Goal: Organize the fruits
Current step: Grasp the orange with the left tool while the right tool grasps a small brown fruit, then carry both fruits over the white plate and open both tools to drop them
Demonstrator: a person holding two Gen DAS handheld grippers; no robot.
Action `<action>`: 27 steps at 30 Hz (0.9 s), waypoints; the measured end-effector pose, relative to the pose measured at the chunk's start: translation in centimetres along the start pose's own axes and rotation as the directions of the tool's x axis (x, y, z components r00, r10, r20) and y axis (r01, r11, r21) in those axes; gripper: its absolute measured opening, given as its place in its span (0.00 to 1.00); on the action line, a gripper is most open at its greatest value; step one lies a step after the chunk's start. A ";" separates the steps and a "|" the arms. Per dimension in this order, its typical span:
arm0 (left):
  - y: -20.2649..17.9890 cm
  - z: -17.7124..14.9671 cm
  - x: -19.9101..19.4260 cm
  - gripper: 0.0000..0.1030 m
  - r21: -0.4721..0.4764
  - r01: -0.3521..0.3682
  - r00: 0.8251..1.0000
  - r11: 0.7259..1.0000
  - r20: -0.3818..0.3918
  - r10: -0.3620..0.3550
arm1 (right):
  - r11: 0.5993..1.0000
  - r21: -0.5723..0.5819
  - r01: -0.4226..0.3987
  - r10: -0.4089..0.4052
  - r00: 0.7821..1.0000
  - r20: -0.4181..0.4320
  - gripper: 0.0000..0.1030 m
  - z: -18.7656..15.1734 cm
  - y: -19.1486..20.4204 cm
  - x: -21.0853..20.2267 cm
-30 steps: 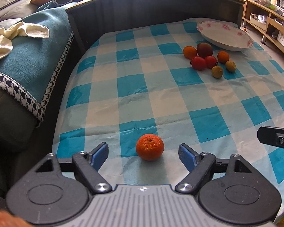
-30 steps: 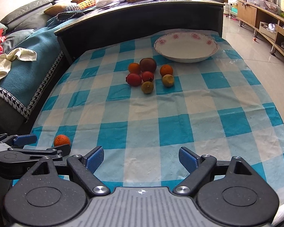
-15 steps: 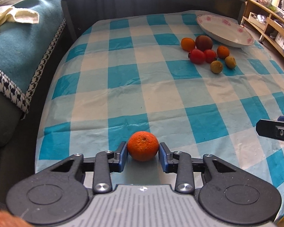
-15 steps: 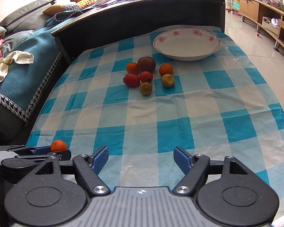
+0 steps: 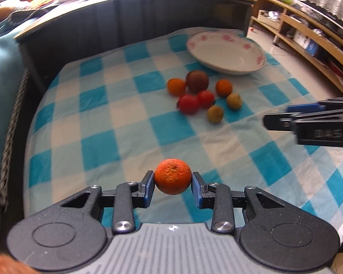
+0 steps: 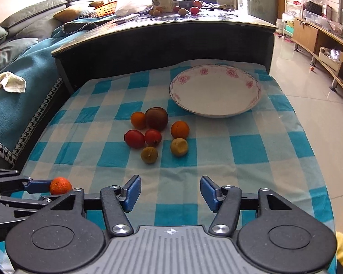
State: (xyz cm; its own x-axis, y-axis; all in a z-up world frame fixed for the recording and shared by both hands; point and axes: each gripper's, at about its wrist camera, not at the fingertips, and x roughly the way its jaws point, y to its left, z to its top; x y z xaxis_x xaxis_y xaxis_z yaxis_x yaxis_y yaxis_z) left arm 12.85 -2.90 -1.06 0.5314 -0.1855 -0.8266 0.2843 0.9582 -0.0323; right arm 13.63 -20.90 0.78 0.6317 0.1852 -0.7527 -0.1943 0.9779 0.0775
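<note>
My left gripper [image 5: 172, 182] is shut on an orange mandarin [image 5: 172, 176] and holds it above the checked cloth. It also shows in the right wrist view [image 6: 60, 185] at the left edge. A cluster of several fruits [image 5: 201, 96] lies mid-table: two oranges, a dark brown fruit [image 6: 156, 118], two red ones and two yellow-green ones. A white floral plate [image 5: 226, 53] stands empty behind them, also in the right wrist view [image 6: 215, 91]. My right gripper [image 6: 170, 189] is open and empty above the near cloth, short of the cluster.
The blue-and-white checked cloth [image 6: 247, 150] covers the table. A dark raised counter [image 6: 162, 43] with clutter stands behind it. A teal-covered sofa [image 6: 16, 77] is on the left. Wooden shelving [image 5: 308, 38] and tiled floor lie to the right.
My left gripper closed on the mandarin, lifted it off the cloth and moved toward the fruit cluster. My right gripper moved forward a little and stayed open.
</note>
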 end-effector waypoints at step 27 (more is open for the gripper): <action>0.0 5.3 5.2 0.42 0.040 0.122 0.992 0.992 -0.012 -0.122 | 0.995 -0.087 -0.052 0.044 0.995 -0.089 0.21 3.6 -1.8 8.8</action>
State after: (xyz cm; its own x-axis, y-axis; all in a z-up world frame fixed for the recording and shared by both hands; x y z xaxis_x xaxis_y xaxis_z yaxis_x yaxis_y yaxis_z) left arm 19.83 -4.96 -2.37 0.4835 -0.2984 -0.8230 0.3790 0.9188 -0.1104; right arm 22.24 -20.68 -3.57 0.5533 0.2189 -0.8037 -0.2915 0.9547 0.0593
